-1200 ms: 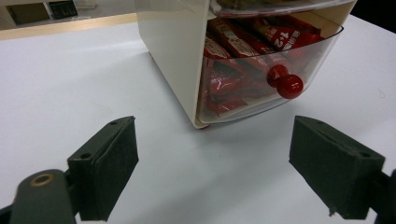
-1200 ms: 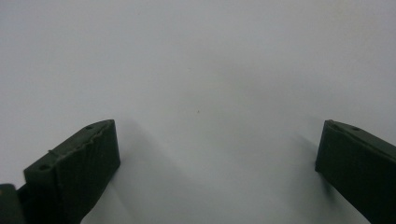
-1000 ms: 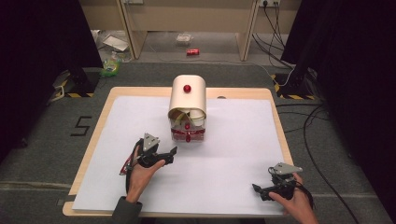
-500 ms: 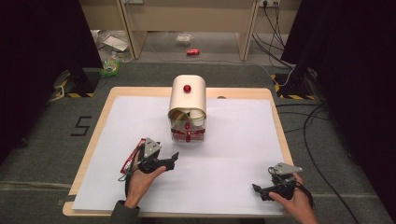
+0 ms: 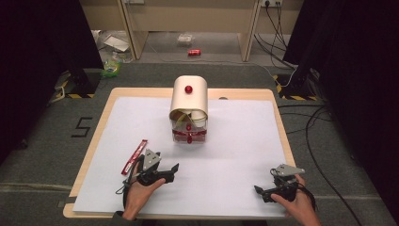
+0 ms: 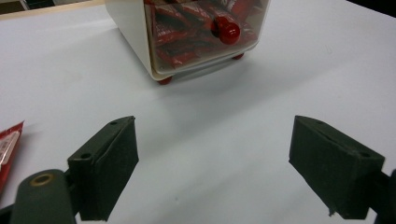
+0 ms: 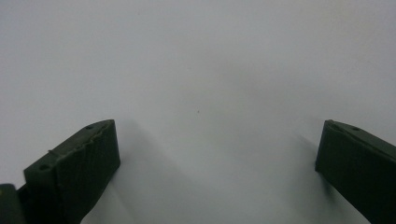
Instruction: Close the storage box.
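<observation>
The packet [image 5: 135, 156], a flat red sachet, lies on the white sheet [image 5: 235, 155] of the desk [image 5: 277, 101], at 10 o'clock from the left tool [image 5: 170, 170] and just beside the hand [image 5: 139, 194] that carries it. In the left gripper view the packet's end [image 6: 8, 147] shows at the 9 o'clock edge, outside the jaws.

Left tool: jaws wide, nothing between them, aimed at the box [image 5: 189, 109] at 12 o'clock. Right tool [image 5: 261, 192]: jaws wide, empty, low over bare sheet near the desk's front right corner.

The box is cream, round-topped, with a red knob [image 5: 188, 89] on top. Its clear drawer [image 6: 205, 37] has a red knob of its own and is packed with similar red packets.

Handling, as judged: the packet looks light, thin and limp, with a slick film surface; it will likely bend and could slide on the sheet. Best hold appears to be across its narrow width near one end, pads flat on both faces, after lifting an edge. Contents may be crushable; moderate squeeze advised.

Writing: pale print on the packet is too small to read. A mark like "5" [image 5: 83, 127] sits on the floor at 9 o'clock of the desk.
</observation>
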A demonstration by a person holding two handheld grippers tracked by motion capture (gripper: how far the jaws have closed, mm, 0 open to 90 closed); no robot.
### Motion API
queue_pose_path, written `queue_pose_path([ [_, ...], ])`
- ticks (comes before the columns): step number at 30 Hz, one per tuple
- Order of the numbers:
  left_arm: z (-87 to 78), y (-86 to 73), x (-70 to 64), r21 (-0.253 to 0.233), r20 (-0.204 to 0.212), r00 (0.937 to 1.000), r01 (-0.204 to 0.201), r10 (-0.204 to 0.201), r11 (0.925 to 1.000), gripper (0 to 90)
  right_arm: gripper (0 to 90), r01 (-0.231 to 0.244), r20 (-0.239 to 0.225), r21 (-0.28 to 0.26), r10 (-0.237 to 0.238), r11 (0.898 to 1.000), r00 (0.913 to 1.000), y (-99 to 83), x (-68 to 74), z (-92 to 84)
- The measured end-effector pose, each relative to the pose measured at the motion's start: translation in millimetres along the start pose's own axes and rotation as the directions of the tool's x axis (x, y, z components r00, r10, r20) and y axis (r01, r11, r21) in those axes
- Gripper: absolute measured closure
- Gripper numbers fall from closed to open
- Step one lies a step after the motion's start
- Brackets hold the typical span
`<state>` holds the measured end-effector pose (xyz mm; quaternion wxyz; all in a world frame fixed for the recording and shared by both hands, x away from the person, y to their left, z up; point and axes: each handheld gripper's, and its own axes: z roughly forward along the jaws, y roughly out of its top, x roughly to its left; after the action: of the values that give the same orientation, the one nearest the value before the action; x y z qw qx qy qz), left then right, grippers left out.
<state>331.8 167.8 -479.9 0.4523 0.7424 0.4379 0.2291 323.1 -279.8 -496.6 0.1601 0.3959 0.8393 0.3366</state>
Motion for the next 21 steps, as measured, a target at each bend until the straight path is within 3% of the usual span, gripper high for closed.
queue_pose_path([
  [10,-4.4,-13.1,-2.9,0.019,0.019,0.9998,0.007,-0.008,0.9998,14.8,0.2,0.0,0.0,0.0,0.0,1.0,1.0,0.0,0.0,0.0],
  [21,-5.9,-22.8,-9.2,0.062,0.051,0.9987,-0.011,0.008,0.998,14.8,0.2,0.0,0.0,0.0,0.0,1.0,1.0,0.0,0.0,0.0],
])
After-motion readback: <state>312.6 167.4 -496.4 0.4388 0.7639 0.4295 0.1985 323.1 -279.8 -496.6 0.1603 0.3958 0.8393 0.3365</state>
